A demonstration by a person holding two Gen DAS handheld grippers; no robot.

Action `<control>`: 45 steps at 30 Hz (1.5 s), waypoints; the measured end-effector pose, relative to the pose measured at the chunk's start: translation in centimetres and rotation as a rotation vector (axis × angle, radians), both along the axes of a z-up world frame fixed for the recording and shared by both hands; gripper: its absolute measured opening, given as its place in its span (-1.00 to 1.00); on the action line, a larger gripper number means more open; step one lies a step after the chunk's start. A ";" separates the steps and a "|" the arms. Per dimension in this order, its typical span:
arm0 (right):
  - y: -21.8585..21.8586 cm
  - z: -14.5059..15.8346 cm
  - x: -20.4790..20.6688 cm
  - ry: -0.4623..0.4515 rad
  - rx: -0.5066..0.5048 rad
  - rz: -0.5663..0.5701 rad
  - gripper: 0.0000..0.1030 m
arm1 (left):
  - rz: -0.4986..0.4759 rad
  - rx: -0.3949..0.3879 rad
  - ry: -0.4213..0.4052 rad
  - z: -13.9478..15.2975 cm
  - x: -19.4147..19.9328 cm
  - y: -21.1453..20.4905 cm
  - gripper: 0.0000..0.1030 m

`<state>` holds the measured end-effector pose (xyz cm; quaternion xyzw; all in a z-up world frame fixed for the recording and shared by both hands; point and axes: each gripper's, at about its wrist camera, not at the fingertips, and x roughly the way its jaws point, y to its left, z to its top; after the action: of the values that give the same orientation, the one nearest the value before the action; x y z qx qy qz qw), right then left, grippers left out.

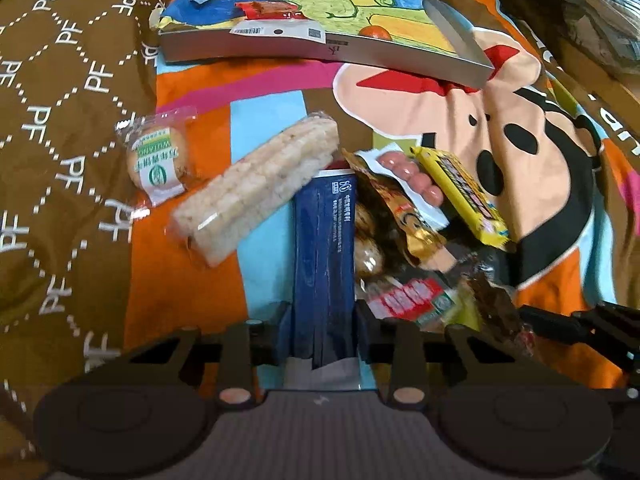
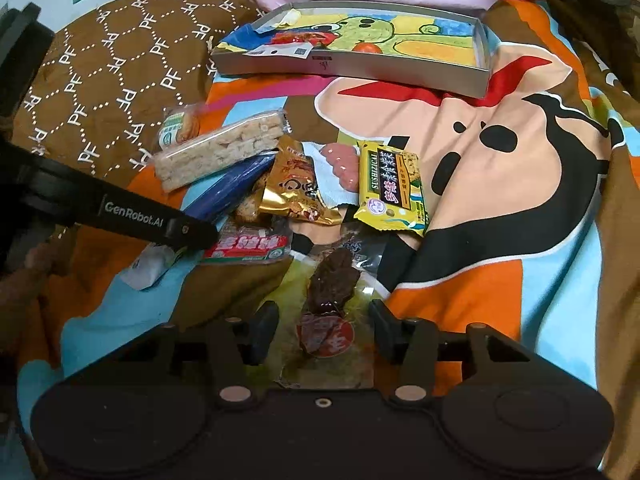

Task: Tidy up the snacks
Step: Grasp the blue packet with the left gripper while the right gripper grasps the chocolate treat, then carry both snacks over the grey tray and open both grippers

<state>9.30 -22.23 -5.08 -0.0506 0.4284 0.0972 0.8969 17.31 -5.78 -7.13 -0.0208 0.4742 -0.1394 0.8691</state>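
A pile of snacks lies on a cartoon-print blanket. My left gripper [image 1: 324, 320] is shut on the near end of a long blue packet [image 1: 324, 240], which runs under a pale rice-cracker bar [image 1: 256, 188]. In the right wrist view one left gripper finger [image 2: 192, 232] reaches in from the left to the blue packet [image 2: 232, 188]. My right gripper [image 2: 324, 328] straddles a clear packet of dark jerky [image 2: 332, 284]. Its fingers stand at the wrapper's edges and the wrapper lies flat, uncrumpled. A shallow grey box [image 1: 320, 46] [image 2: 360, 68] with a drawing inside sits at the far side.
Round the pile lie a round cake in a green wrapper [image 1: 160, 160], a gold packet [image 2: 296, 188], pink sausages [image 2: 340, 160], a yellow packet [image 2: 392, 188] and a red packet [image 2: 248, 246]. A brown patterned pillow [image 2: 112, 80] rises at the left. The box holds a red wrapper and an orange ball.
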 end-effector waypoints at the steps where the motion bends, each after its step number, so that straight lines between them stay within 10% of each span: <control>1: 0.1 0.2 -0.2 0.002 -0.005 0.007 -0.01 | 0.002 -0.001 0.006 0.1 -0.4 0.0 -0.33; 30: 3.0 5.2 -5.4 -0.284 -0.226 0.108 -0.03 | 0.003 0.018 -0.077 5.8 -5.9 -0.3 -0.38; 45: 0.9 8.8 4.0 -0.560 -0.186 0.036 -0.03 | 0.093 -0.004 -0.281 10.6 1.6 -2.0 -0.38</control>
<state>13.31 -21.38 3.75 -0.1651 0.1706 0.0555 0.9698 18.88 -7.81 3.49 -0.0246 0.3463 -0.1014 0.9323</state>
